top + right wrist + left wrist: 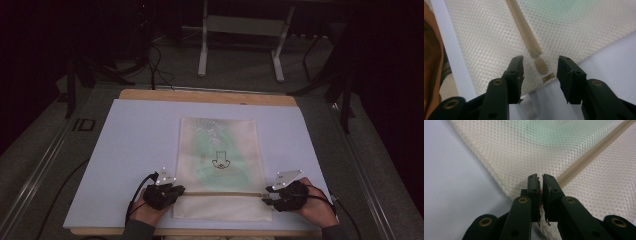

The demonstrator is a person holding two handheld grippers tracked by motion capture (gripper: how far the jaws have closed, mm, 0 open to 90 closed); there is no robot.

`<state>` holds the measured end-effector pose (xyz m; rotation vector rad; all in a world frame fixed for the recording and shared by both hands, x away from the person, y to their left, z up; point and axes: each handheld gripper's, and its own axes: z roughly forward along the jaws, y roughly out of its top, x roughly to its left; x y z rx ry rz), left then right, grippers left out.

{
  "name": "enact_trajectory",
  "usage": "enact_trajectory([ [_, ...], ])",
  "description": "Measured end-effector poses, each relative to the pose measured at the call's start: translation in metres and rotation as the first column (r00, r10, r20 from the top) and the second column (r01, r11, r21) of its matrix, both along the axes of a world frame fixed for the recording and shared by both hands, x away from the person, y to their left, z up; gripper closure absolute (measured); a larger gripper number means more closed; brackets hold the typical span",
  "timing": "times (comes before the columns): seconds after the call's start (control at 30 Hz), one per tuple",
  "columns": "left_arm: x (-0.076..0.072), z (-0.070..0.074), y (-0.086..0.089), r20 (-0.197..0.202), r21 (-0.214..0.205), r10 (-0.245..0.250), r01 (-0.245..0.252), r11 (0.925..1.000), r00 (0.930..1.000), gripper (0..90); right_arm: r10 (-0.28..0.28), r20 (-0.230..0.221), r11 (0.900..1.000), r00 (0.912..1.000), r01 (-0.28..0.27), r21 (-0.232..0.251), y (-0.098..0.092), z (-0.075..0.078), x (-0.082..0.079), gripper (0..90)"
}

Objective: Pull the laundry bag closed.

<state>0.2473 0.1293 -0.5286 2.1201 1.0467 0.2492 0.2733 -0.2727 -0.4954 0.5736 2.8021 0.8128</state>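
Left gripper (540, 185) pinches bag (218, 150) edge at zipper (222, 193) end, anchoring it | right gripper (540, 72) gapes astride pull (541, 66), likely to unzip | bag flat on mat (135, 145)

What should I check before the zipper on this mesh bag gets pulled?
1. Left hand-held gripper pinches the mesh bag edge at the zipper's end: ok, jaws closed on fabric.
2. Right hand-held gripper brackets the zipper pull: ok, pull sits between the jaws.
3. Right jaws closed on the pull: not ok, open.
4. Zipper runs straight between both grippers: ok.
5. Bag lies flat on the white board: ok.
6. Zipper slides freely: cannot tell.
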Motion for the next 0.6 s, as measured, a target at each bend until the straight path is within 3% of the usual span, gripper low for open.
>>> enact_trajectory([
  [0.23,0.000,0.004,0.007,0.049,-0.016,0.031,-0.030,0.9994,0.9983,83.1,-0.076,0.026,0.9961,0.9968,0.075,0.046,-0.010,0.001,0.003,51.6],
  [0.43,0.003,0.004,0.017,0.055,-0.017,0.082,-0.081,0.9966,0.9951,82.6,-0.159,0.016,0.9829,0.9872,0.157,0.097,-0.023,-0.003,0.008,50.2],
  [0.6,0.005,0.004,0.023,0.062,0.003,0.107,-0.107,0.9942,0.9923,82.2,-0.181,0.017,0.9783,0.9833,0.178,0.105,-0.027,-0.005,0.010,49.3],
])
